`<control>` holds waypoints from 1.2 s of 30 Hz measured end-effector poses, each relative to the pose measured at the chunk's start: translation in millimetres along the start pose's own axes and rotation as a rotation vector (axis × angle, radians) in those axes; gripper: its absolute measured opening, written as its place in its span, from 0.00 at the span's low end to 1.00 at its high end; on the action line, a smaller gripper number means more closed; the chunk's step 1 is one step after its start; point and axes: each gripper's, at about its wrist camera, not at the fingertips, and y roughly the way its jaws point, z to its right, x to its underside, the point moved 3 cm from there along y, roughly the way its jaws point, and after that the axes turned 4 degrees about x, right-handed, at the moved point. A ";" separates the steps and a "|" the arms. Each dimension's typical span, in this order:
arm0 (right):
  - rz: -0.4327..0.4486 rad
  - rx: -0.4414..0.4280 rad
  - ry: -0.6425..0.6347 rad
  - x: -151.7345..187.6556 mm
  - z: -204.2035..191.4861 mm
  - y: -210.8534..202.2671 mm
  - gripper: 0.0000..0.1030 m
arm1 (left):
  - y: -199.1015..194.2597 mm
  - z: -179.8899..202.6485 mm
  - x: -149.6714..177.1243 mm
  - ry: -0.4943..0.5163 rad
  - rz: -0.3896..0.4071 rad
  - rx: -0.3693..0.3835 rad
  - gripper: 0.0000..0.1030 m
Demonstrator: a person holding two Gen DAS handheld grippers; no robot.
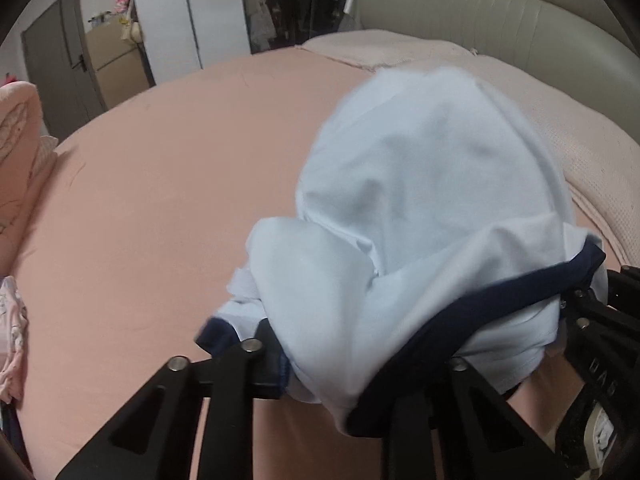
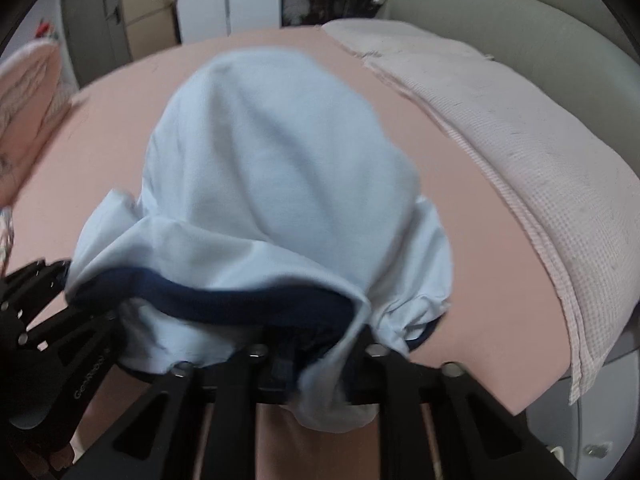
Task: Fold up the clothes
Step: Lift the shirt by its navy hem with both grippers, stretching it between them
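Bed [image 1: 140, 200] under all, pink sheet; pale blue shirt [image 1: 420, 184] draped ahead of both sets of fingers, long axis running away toward headboard [image 1: 500, 4]; navy collar [image 2: 224, 300] nearest fingers, strung across between them; both hands equally near.

Left gripper [image 1: 288, 364] fingers pinched narrow on collar's left end; right gripper [image 2: 304, 372] fingers pinched narrow on right end.

Left view shows sleeve cuff beside fingers; right view shows white blanket [image 2: 520, 168] right of shirt.

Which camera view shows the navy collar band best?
The right wrist view: the navy collar band runs unbroken across the pale blue shirt. The left wrist view shows it slanted, partly behind gripper parts.
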 end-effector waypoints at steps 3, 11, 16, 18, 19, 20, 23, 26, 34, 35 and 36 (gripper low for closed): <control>0.039 0.024 0.025 -6.8 3.7 -13.5 0.05 | -16.7 -15.4 -11.2 -0.084 0.043 0.004 0.11; 0.236 0.163 0.036 -40.6 0.8 -76.9 0.04 | -77.1 -38.8 -41.7 -0.083 0.221 -0.077 0.10; 0.361 0.197 -0.002 -73.1 -17.0 -127.3 0.04 | -99.1 -43.2 -89.1 -0.054 0.328 -0.183 0.10; 0.412 0.190 -0.015 -89.2 -23.2 -147.4 0.04 | -109.7 -58.0 -102.2 -0.073 0.346 -0.188 0.10; 0.436 0.185 -0.021 -97.1 -26.5 -156.0 0.04 | -117.3 -64.5 -107.6 -0.088 0.352 -0.188 0.10; 0.458 0.178 -0.030 -103.9 -32.0 -164.7 0.04 | -125.1 -70.3 -115.1 -0.099 0.360 -0.195 0.10; 0.493 0.152 -0.054 -127.9 -43.2 -188.5 0.04 | -154.4 -86.2 -119.6 -0.117 0.391 -0.225 0.10; 0.496 0.117 -0.076 -150.8 -51.8 -205.1 0.04 | -176.9 -97.2 -131.5 -0.125 0.420 -0.265 0.10; 0.522 -0.002 -0.156 -192.7 -75.7 -240.3 0.04 | -249.6 -124.6 -157.5 -0.118 0.451 -0.353 0.10; 0.534 -0.007 -0.161 -197.1 -77.2 -246.9 0.04 | -260.3 -126.3 -160.7 -0.105 0.467 -0.380 0.10; 0.547 -0.010 -0.166 -201.2 -78.9 -254.1 0.04 | -271.7 -127.0 -164.0 -0.084 0.487 -0.417 0.10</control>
